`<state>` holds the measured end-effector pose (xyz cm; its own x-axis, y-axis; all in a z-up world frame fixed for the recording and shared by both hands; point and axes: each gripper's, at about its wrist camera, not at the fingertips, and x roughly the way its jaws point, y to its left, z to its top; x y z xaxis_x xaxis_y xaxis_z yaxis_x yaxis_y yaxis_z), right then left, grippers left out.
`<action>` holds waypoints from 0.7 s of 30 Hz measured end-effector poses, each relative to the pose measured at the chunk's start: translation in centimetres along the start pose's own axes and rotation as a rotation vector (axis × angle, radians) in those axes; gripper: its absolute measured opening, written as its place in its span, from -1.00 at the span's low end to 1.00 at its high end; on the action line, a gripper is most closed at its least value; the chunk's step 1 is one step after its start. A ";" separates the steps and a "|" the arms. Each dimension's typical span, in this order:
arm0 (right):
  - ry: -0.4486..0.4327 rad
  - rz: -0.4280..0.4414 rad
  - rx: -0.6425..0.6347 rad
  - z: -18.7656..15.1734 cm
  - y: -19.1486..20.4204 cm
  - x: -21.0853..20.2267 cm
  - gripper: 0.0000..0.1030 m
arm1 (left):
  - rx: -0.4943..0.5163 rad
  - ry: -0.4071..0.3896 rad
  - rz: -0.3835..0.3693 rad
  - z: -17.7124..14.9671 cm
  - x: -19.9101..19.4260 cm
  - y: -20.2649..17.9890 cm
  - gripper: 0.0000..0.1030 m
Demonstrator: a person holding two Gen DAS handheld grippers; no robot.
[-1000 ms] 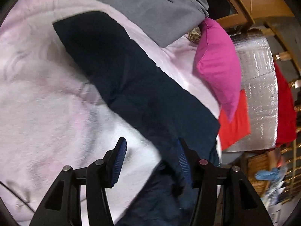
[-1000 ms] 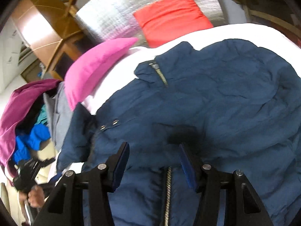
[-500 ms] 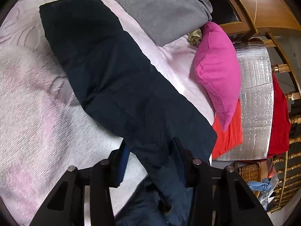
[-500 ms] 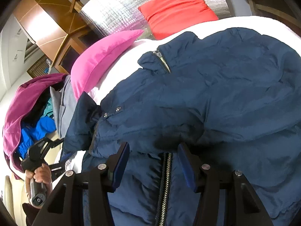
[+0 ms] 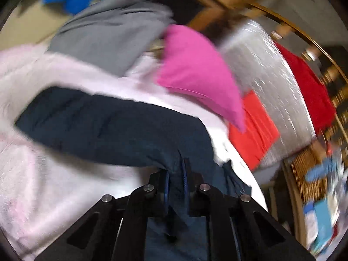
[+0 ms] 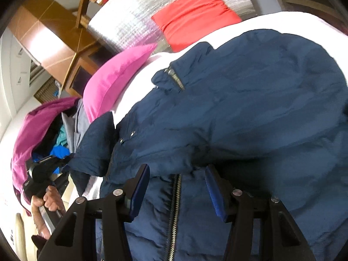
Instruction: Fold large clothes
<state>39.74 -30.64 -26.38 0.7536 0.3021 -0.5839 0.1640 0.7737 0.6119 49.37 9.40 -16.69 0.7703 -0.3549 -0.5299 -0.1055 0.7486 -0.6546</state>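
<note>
Left wrist view, blurred: left gripper [image 5: 175, 175] clamped tight on navy jacket sleeve [image 5: 104, 126], cloth pinched betw pads. Sleeve stretches left across pale pink blanket [image 5: 43, 187] on bed. Pink pillow [image 5: 195, 76], grey garment [image 5: 108, 32] beyond.

Right wrist view: right gripper [image 6: 177, 189] approx half open, holding nothing, over navy jacket [image 6: 250, 113] by front zip [image 6: 176, 206]. Jacket spread on bed. Left hand [image 6: 46, 204] at frame's lower left.

No readable text, labels, brand names, numbers or signs appear anywhere in either camera view.
</note>
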 end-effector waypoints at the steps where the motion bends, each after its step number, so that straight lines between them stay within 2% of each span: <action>1: -0.009 -0.001 0.008 0.1 -0.3 -0.4 0.10 | 0.035 0.010 -0.020 -0.7 0.1 -1.2 -0.79; 3: -0.031 -0.003 0.028 0.4 -1.0 -1.5 0.10 | 0.120 0.051 -0.052 -2.9 0.8 -3.9 -0.80; 5: -0.054 -0.011 0.041 0.6 -1.6 -2.6 0.10 | 0.179 0.108 -0.052 -5.2 2.2 -5.7 -0.80; 9: -0.078 -0.023 0.066 1.0 -2.5 -3.7 0.10 | 0.244 0.230 0.001 -10.0 5.5 -7.2 -0.83; 12: -0.084 -0.027 0.080 1.1 -2.9 -4.1 0.10 | 0.259 0.239 0.035 -11.5 6.3 -7.3 -0.82; 14: -0.083 -0.031 0.083 1.1 -3.0 -4.1 0.10 | 0.210 0.249 0.031 -11.3 6.5 -7.0 -0.77; 17: -0.082 -0.027 0.081 1.0 -2.7 -4.2 0.10 | 0.122 0.291 -0.012 -10.3 5.5 -5.7 -0.42; 18: -0.083 -0.025 0.079 1.0 -2.6 -4.3 0.10 | 0.109 0.303 0.000 -10.1 4.9 -5.4 0.03; 19: -0.083 -0.022 0.078 0.9 -2.6 -4.3 0.10 | 0.099 0.312 -0.001 -10.1 4.1 -5.0 0.30; 21: -0.085 -0.016 0.077 0.6 -2.3 -4.4 0.12 | 0.063 0.309 -0.046 -9.8 2.2 -4.0 0.30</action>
<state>36.45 -34.08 -24.88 0.8014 0.2393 -0.5482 0.2223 0.7317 0.6444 45.32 0.08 -20.53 0.5449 -0.5354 -0.6454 -0.0281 0.7576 -0.6522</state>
